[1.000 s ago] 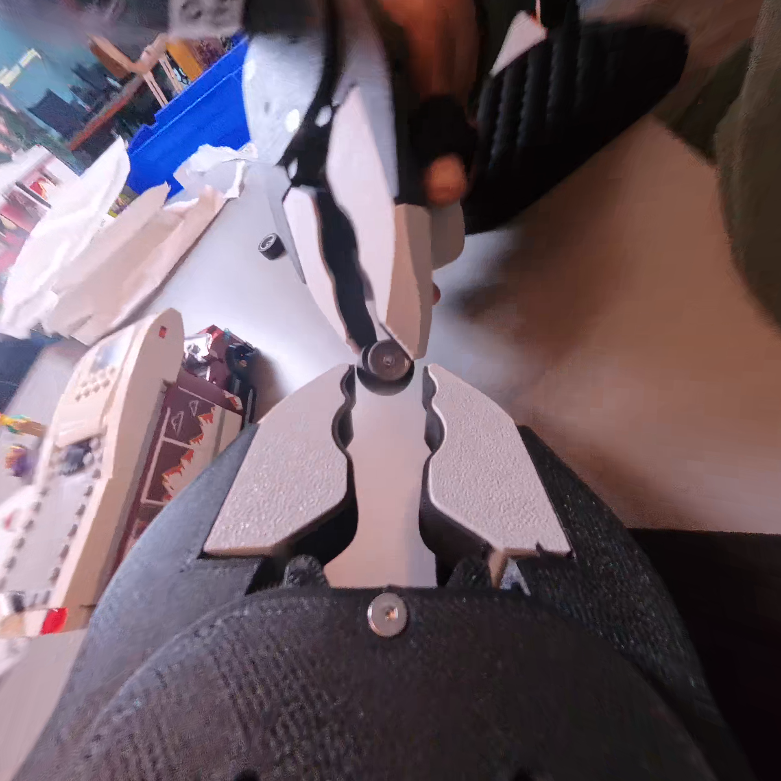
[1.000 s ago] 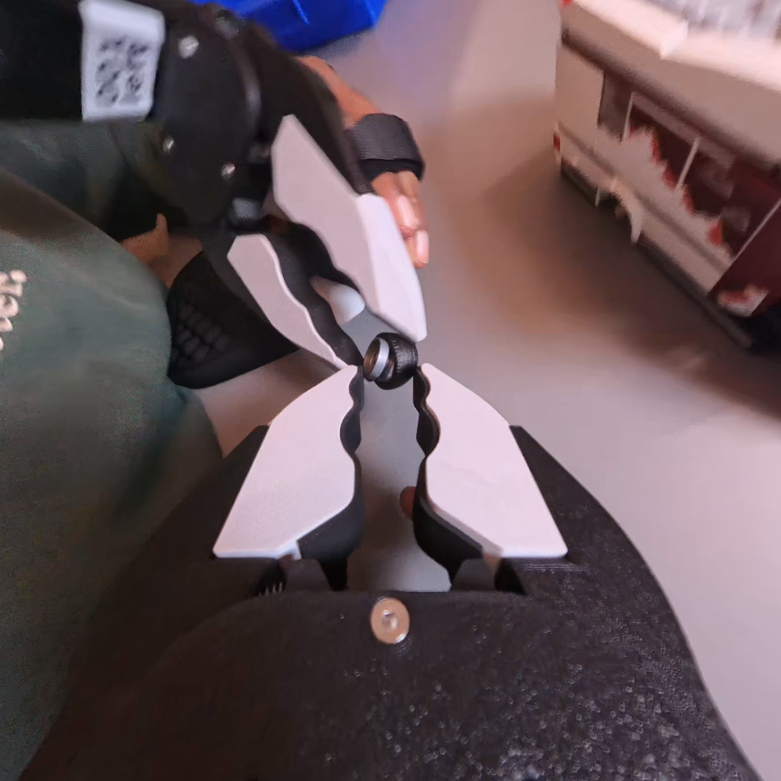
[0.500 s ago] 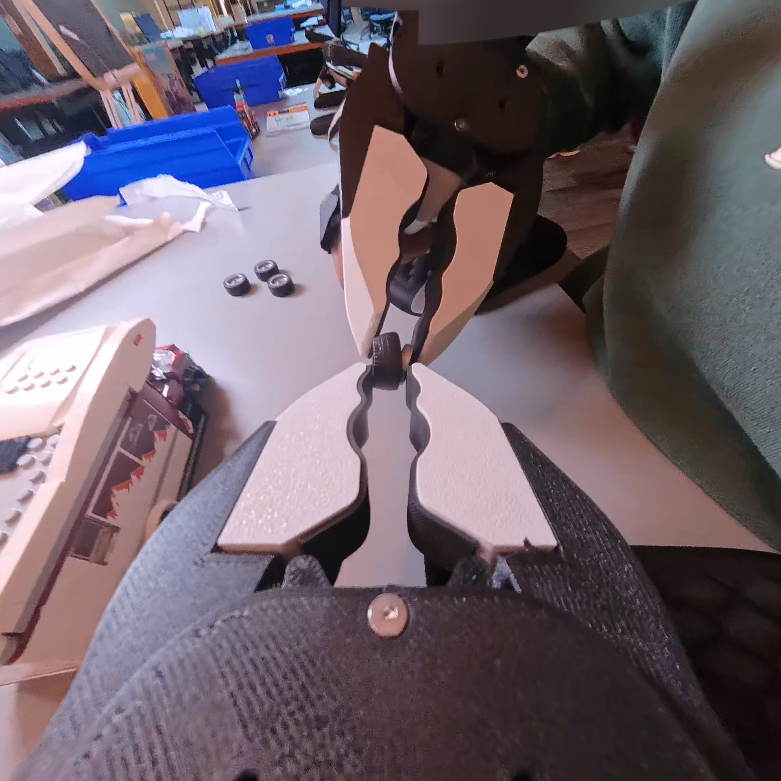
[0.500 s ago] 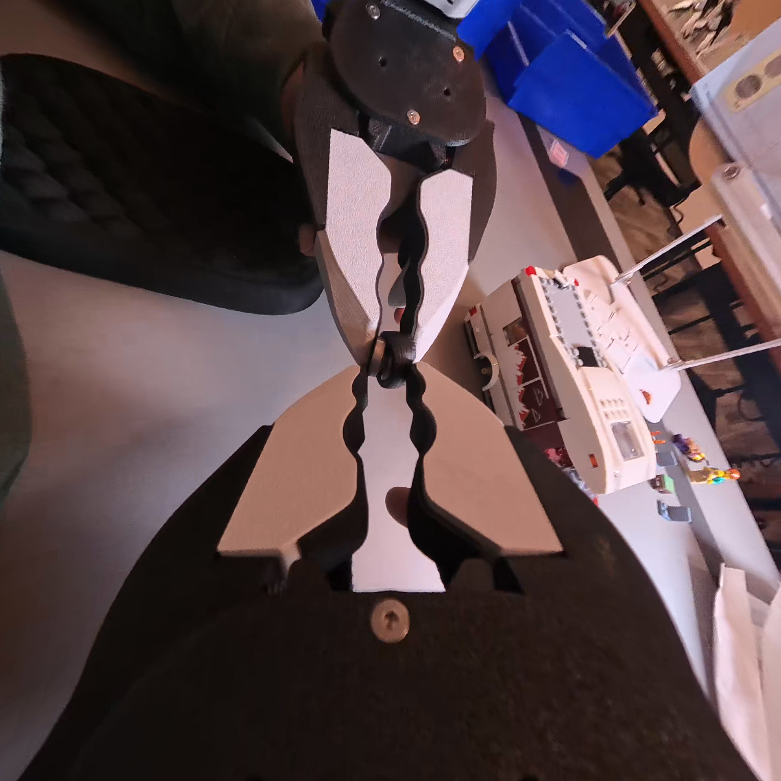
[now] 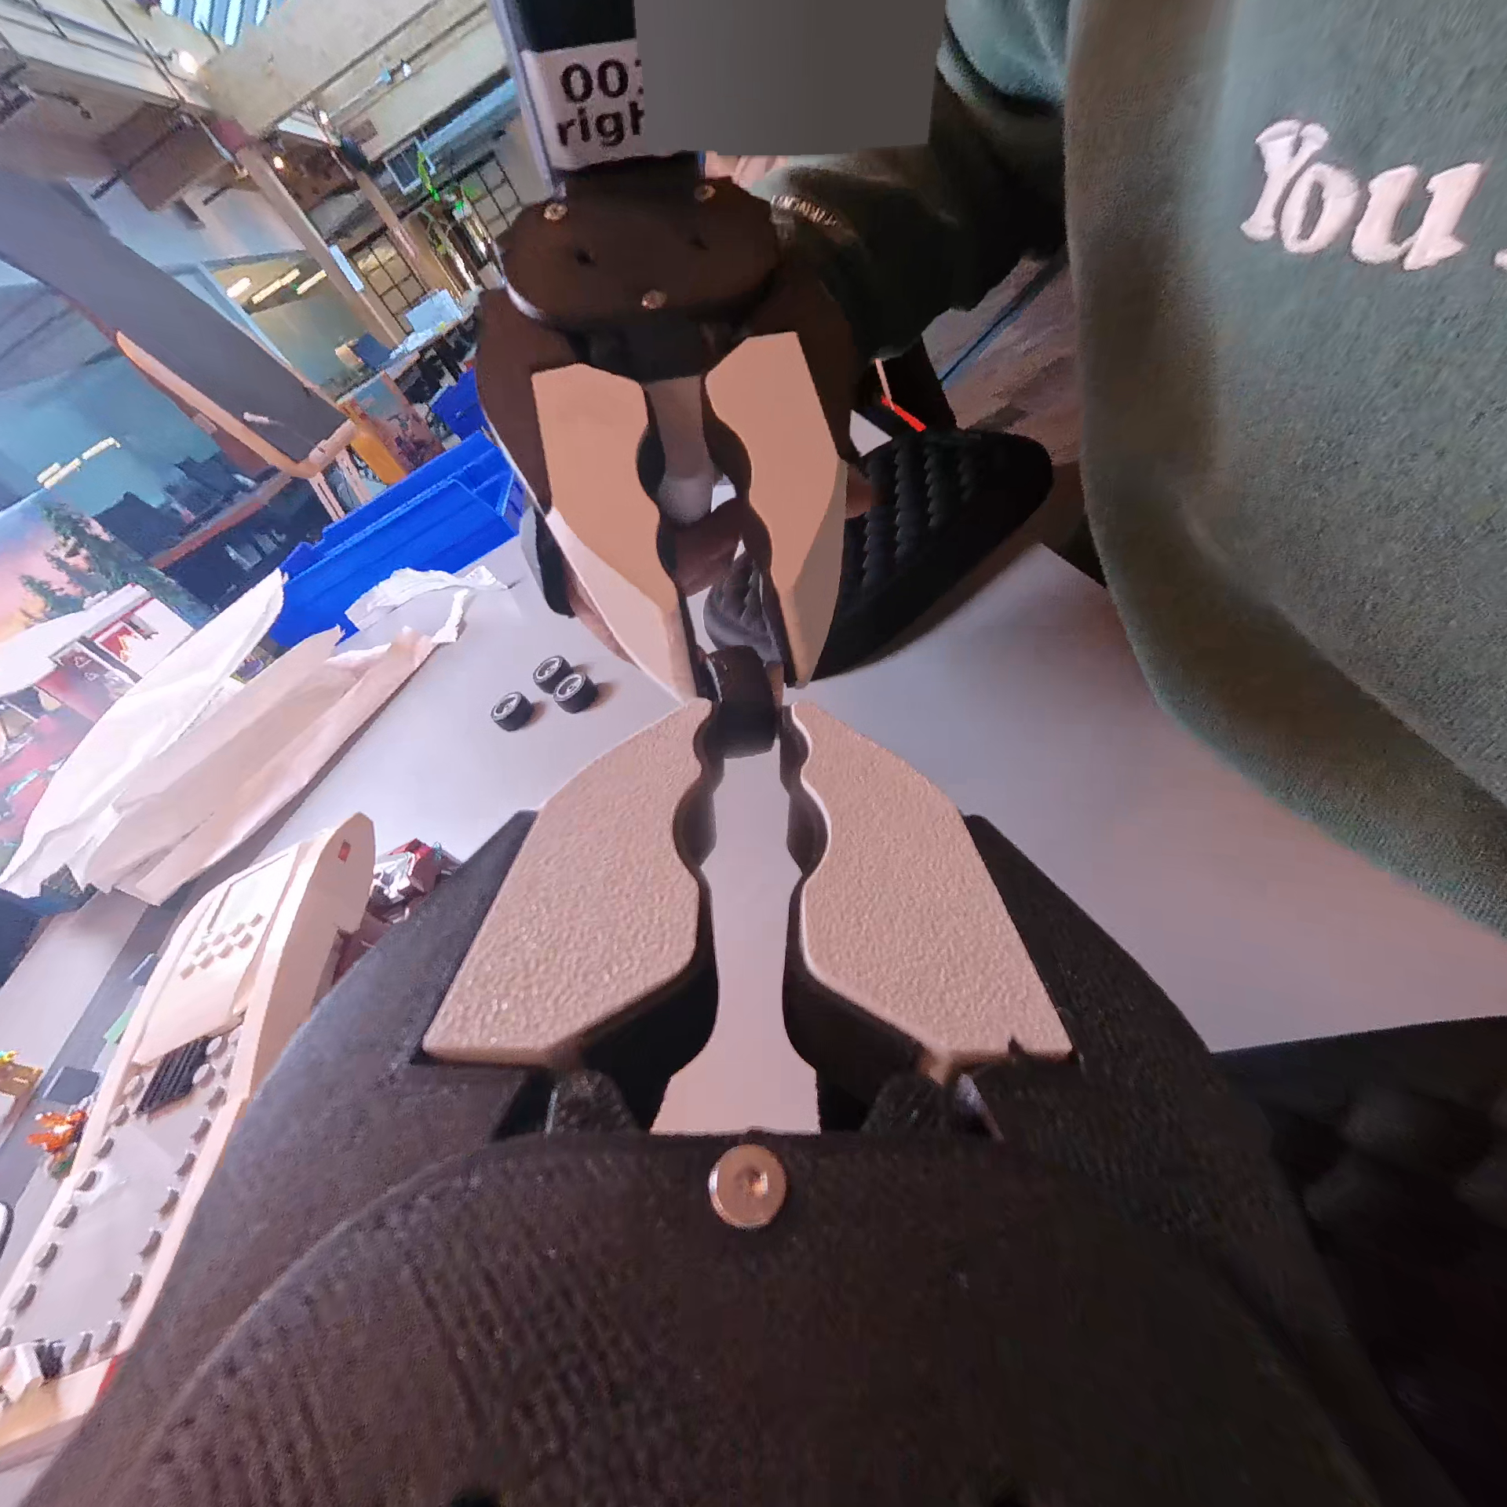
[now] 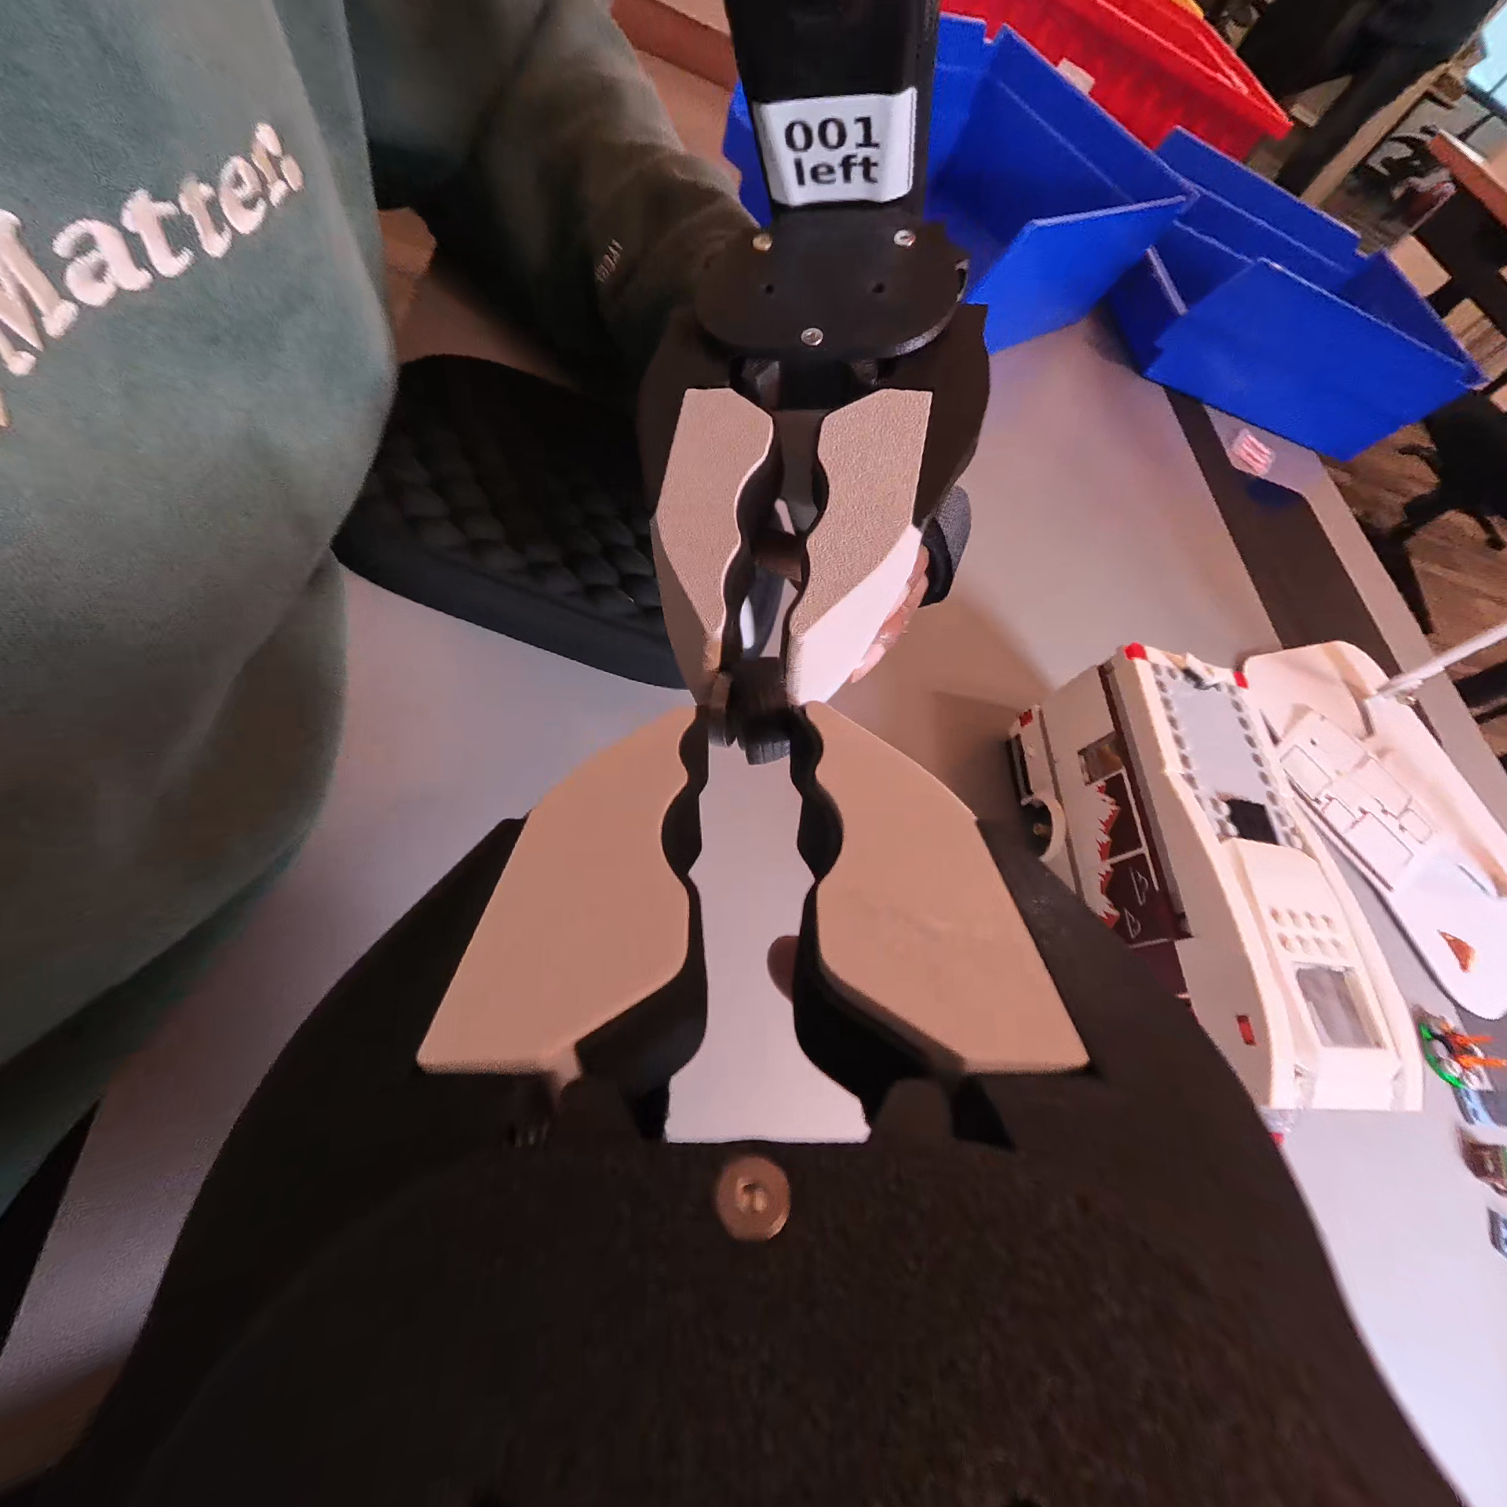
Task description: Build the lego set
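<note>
- The brick-built camper van (image 6: pixel 1182 856) is sitting at about three o'clock of the right claw (image 6: pixel 754 730), near it on the counter (image 6: pixel 506 734). My worry is that a wide swing of either tool could clip its open roof panels.
- The three loose wheels (image 5: pixel 546 693) are lying in a cluster at ten o'clock of the left claw (image 5: pixel 744 722). I reckon a nudge would send them rolling across the counter.
- The small black wheel (image 5: pixel 740 693) is hanging in mid-air above the counter, caught between the two claws, which are meeting tip to tip from twelve and six o'clock.
- Both claws are pinching in on that wheel, each with only its very tips. With so little pad on so small a round part, it could twist and pop out if the two tools pull or turn unevenly. A drop could send it bouncing off the counter edge.
- The blue bins (image 6: pixel 1223 269) are standing at one o'clock at the far end of the counter. Their walls are hiding what is inside.
- The red bin (image 6: pixel 1142 65) is sitting behind them, farther toward one o'clock, and I cannot tell its contents either.
</note>
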`<action>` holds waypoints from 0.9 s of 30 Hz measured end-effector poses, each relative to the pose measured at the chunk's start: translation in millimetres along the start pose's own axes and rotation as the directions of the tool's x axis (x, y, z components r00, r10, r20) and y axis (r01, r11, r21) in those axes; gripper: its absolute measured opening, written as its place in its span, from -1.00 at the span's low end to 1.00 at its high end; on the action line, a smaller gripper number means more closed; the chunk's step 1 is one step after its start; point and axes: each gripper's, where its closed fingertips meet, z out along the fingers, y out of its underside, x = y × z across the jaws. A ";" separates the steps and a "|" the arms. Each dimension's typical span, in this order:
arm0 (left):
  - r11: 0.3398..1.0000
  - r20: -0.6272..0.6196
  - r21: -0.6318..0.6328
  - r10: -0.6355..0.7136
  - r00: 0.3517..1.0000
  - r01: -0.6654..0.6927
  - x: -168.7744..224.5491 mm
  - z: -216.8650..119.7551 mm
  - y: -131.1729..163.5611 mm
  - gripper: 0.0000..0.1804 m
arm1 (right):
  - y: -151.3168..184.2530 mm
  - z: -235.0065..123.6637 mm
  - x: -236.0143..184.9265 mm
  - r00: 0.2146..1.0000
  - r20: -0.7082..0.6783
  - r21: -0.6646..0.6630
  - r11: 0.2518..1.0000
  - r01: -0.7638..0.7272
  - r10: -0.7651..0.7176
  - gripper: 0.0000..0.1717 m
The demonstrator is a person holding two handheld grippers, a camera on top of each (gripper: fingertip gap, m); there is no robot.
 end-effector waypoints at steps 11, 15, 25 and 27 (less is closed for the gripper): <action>0.995 0.102 0.097 0.024 0.995 -0.034 -10.4 -6.8 -21.2 -0.85 | -19.2 -10.3 6.4 0.992 -0.122 0.106 0.994 -0.005 0.018 -0.81; 0.993 0.149 0.114 -0.002 0.989 -0.015 -17.6 -8.8 -24.2 -0.84 | -24.2 -12.2 12.3 0.979 -0.205 0.139 0.990 0.021 0.008 -0.81; 0.975 0.089 0.214 -0.081 0.993 0.060 -17.6 -16.9 -33.1 -0.85 | -25.3 -7.8 6.0 0.999 -0.050 0.154 0.988 0.018 -0.011 -0.65; 0.976 0.082 0.215 -0.063 0.995 0.044 -16.3 -17.9 -34.2 -0.85 | -32.1 -9.0 3.4 1.000 0.004 0.180 0.983 0.025 -0.026 -0.63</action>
